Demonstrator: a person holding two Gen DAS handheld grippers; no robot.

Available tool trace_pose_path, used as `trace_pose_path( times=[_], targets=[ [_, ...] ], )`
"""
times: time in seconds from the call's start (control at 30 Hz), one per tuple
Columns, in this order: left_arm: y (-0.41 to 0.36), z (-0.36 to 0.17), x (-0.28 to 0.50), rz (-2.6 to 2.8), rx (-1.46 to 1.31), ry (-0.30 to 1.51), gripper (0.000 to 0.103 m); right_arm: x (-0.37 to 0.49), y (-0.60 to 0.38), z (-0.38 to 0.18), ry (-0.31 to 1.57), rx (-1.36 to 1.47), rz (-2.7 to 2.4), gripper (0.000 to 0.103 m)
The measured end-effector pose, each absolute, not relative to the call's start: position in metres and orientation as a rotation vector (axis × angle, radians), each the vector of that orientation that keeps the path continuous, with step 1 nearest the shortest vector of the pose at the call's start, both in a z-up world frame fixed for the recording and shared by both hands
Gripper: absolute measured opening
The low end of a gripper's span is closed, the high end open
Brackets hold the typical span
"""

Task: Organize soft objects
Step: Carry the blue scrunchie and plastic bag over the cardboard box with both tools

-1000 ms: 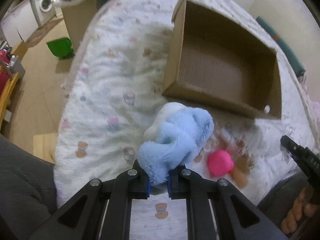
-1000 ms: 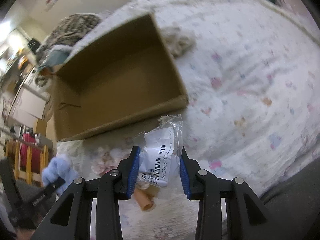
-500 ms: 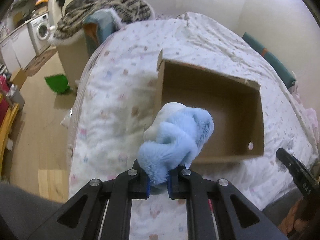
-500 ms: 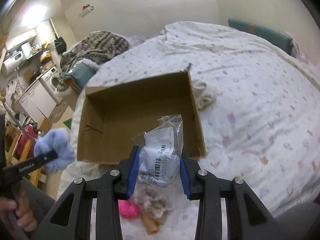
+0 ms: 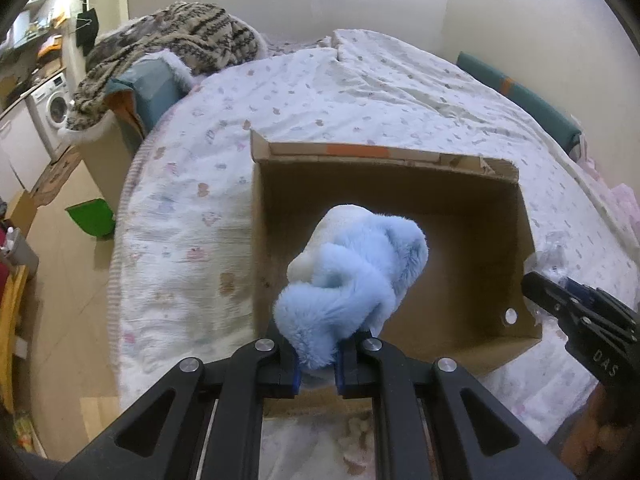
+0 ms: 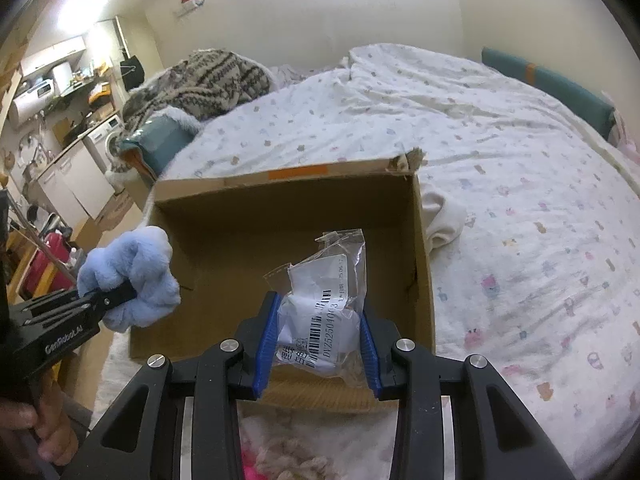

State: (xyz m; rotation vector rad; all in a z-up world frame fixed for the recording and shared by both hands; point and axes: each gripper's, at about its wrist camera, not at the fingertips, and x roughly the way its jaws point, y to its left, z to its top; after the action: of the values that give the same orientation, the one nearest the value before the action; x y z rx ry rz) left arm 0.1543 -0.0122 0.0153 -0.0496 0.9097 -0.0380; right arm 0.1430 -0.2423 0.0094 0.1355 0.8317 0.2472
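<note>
— Since the frame before, we had lifted both grippers higher, so the box (image 5: 472, 216) sat below them instead of ahead. What was on our left?

— Our left gripper (image 5: 316, 364) had its jaws pinched nearly together on the blue plush (image 5: 352, 272), which hung over the box's near left part. In the right wrist view the same plush (image 6: 132, 280) showed beside the box's left wall.

— And further right?

— Our right gripper (image 6: 318, 344) had its jaws partly apart, clamped on a bag (image 6: 324, 308), clear plastic with a barcode label, held above the box's near wall (image 6: 280, 396). Below, on the bed (image 6: 520, 160), lay a beige fluffy thing (image 6: 288, 456) and something pink (image 6: 250, 466).

— Anything past the box?

— A cream cloth (image 6: 444, 220) touched its right wall. We could not tell what it was.
</note>
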Motion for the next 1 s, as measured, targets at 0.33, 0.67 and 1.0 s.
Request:
trace_pose_path(
  times=[0.33,0.67,1.0],
  targets=[
    [-0.005,-0.019,0.162,-0.012,-0.088,0.988,0.011,0.156,-0.247,-0.024,0.935,0.168,0.227,0.039],
    [-0.015,-0.022,0.163,-0.031,-0.058,0.974,0.012,0.159,-0.239,-0.033,0.967,0.131,0.236,0.039],
    [-0.011,-0.027,0.165,-0.018,-0.074,0.98,0.012,0.161,-0.239,-0.038,0.989,0.133,0.236,0.039]
  ],
)
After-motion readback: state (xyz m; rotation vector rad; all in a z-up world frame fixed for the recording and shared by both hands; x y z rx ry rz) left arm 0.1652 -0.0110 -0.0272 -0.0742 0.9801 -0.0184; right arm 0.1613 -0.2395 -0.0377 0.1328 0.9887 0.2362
